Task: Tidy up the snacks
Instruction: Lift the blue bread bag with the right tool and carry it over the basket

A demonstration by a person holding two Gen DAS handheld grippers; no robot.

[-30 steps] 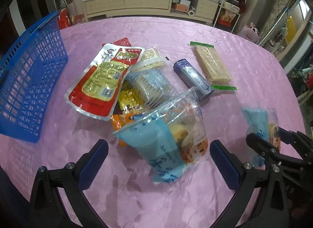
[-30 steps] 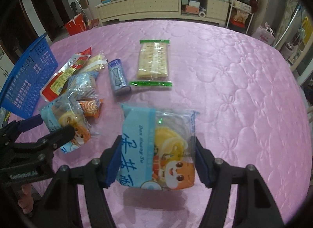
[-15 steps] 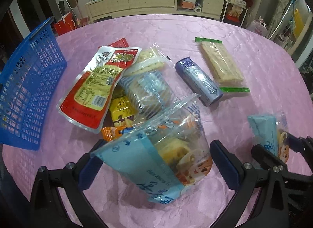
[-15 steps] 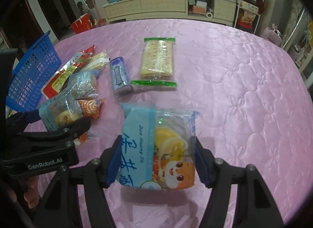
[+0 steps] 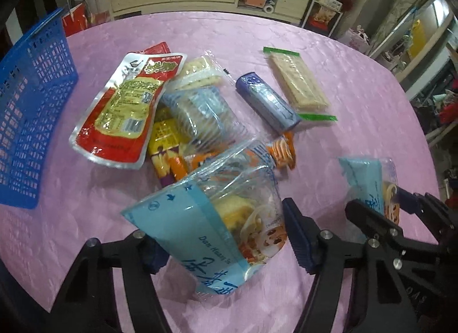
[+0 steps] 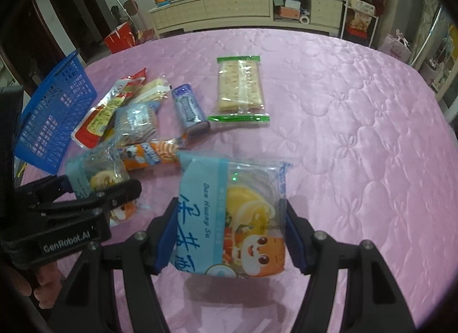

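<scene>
My left gripper (image 5: 226,243) is shut on a light-blue pastry packet (image 5: 217,218), lifted and tilted above the pink tablecloth. My right gripper (image 6: 229,238) is shut on a matching light-blue pastry packet (image 6: 232,218), held just above the table. Each gripper shows in the other's view: the right one (image 5: 380,212) at the right, the left one (image 6: 94,190) at the left. A blue basket (image 5: 31,104) stands at the table's left edge; it also shows in the right wrist view (image 6: 54,112).
A pile of snacks lies mid-table: a red pouch (image 5: 126,109), a clear blue-striped pack (image 5: 203,115), a yellow pack (image 5: 166,147), an orange pack (image 6: 148,154), a purple box (image 5: 266,102) and green-edged crackers (image 6: 239,89). A sideboard (image 6: 243,7) stands behind the table.
My left gripper closed on the light-blue packet and lifted it off the pile, uncovering the orange and yellow packs. My right gripper kept holding its packet.
</scene>
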